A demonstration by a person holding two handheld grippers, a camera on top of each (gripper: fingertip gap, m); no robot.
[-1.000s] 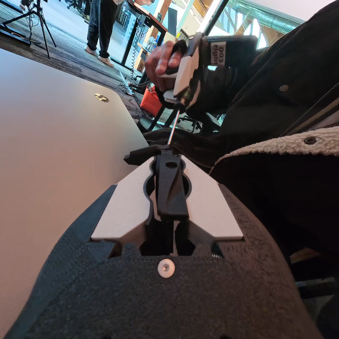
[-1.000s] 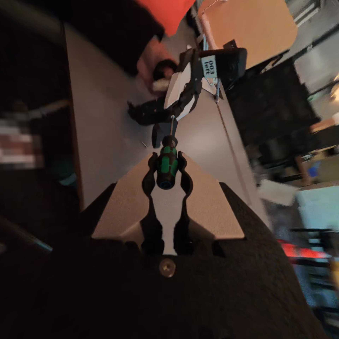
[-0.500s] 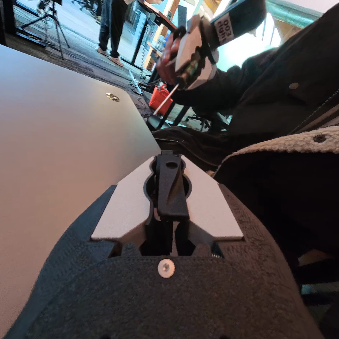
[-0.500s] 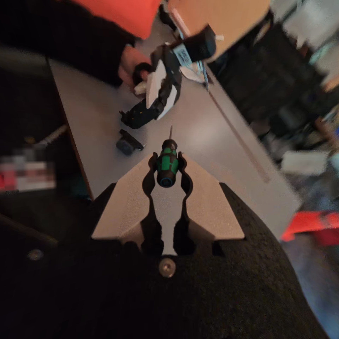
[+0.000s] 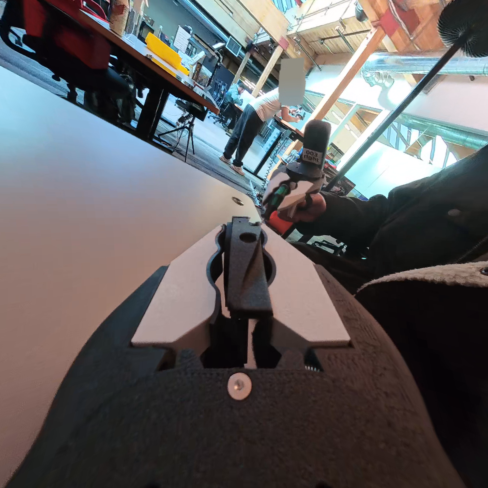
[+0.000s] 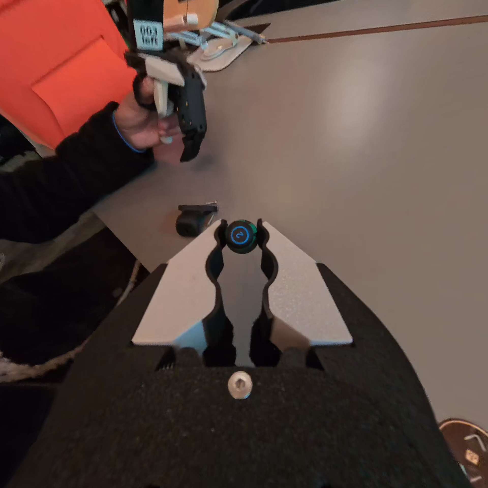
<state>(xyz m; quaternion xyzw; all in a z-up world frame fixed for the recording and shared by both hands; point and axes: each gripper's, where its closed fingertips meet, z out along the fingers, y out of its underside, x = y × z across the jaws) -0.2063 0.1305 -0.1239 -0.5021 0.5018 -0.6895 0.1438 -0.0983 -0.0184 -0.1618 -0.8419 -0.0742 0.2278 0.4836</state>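
While left gripper (image 5: 244, 237) clamps black bracket (image 5: 247, 272), right gripper (image 6: 240, 224) grips screwdriver (image 6: 240, 235) upright

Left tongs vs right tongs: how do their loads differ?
The left tongs clamp a flat, angular, all-black plastic part with a round hole; the right tongs clamp a round screwdriver with a black-and-green handle. The part fills the left tongs lengthwise; the screwdriver sits only at the right tips. Both are shut on their loads above the grey table.
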